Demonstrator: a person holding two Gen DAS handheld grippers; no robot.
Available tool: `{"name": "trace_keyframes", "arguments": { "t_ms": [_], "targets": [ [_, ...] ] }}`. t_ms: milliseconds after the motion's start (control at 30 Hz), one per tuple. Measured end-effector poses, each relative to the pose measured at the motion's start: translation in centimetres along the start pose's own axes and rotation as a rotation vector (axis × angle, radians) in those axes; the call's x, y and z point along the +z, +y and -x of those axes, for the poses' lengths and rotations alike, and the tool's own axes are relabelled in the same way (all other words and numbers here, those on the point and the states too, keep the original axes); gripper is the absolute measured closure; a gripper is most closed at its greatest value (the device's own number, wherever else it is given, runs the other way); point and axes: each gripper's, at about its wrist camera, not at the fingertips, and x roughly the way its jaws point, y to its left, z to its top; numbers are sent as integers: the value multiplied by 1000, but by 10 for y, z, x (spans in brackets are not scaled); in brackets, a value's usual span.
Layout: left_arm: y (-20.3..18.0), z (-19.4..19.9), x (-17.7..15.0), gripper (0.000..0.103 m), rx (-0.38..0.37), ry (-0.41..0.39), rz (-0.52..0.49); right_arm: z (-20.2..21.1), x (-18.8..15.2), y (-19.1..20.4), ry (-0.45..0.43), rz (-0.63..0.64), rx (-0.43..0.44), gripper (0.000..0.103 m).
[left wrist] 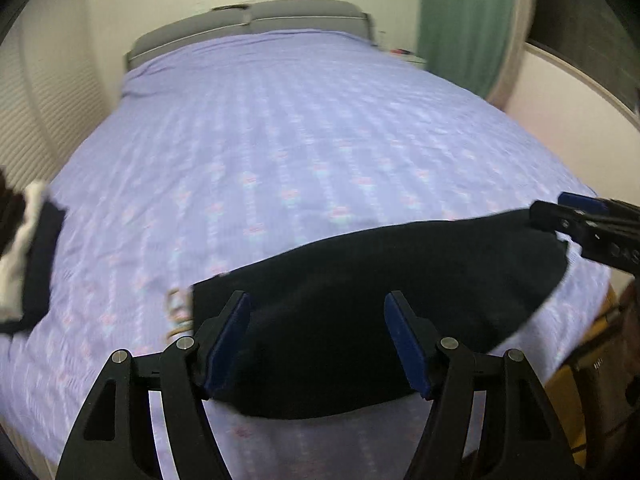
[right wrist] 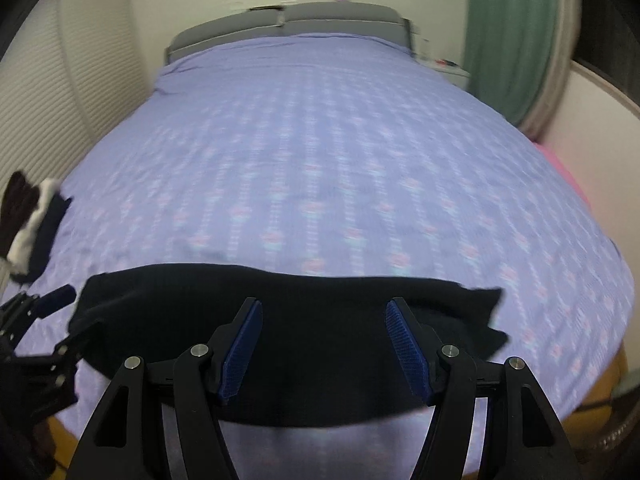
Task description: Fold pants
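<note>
The dark navy pants (left wrist: pixel 360 300) lie flat in a wide folded band on the near part of the bed; they also show in the right wrist view (right wrist: pixel 304 328). My left gripper (left wrist: pixel 318 304) is open, its blue pads spread above the pants' left part, holding nothing. My right gripper (right wrist: pixel 324 312) is open above the pants' right part, also empty. The right gripper shows in the left wrist view (left wrist: pixel 568 216) at the pants' right end. The left gripper shows in the right wrist view (right wrist: pixel 44 316) at the pants' left end.
The bed has a lilac patterned cover (left wrist: pixel 300 140) and a grey headboard (left wrist: pixel 256 24). A pile of dark and white clothes (left wrist: pixel 28 260) lies at the bed's left edge. A green curtain (left wrist: pixel 464 20) hangs at the far right. A wooden bed frame (right wrist: pixel 608 380) shows at the right.
</note>
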Motion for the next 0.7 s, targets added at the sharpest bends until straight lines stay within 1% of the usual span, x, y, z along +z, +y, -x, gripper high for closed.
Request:
{"name": "trace_keyframes", "arguments": {
  "t_ms": [67,167,367,433,533,600,700],
  "targets": [
    [12,2,-5,34,18,-3,23,-1,3,22,1,37,25,37],
    [25,-1,-13,34,52,3,57,-4,5,44,4,80,64,37],
    [54,2,-35,34,111,23,182,-21,11,97,30,224,158,37],
    [60,2,-45,34,123,40,213,-27,16,108,38,260,178,37],
    [61,-4,-60,34,145,60,237,-40,23,132,53,348,208,37],
    [60,-12,-67,35,138,80,263,-44,23,147,59,398,225,37],
    [62,-20,-74,35,91,92,338,-49,21,164,78,454,250,37]
  ]
}}
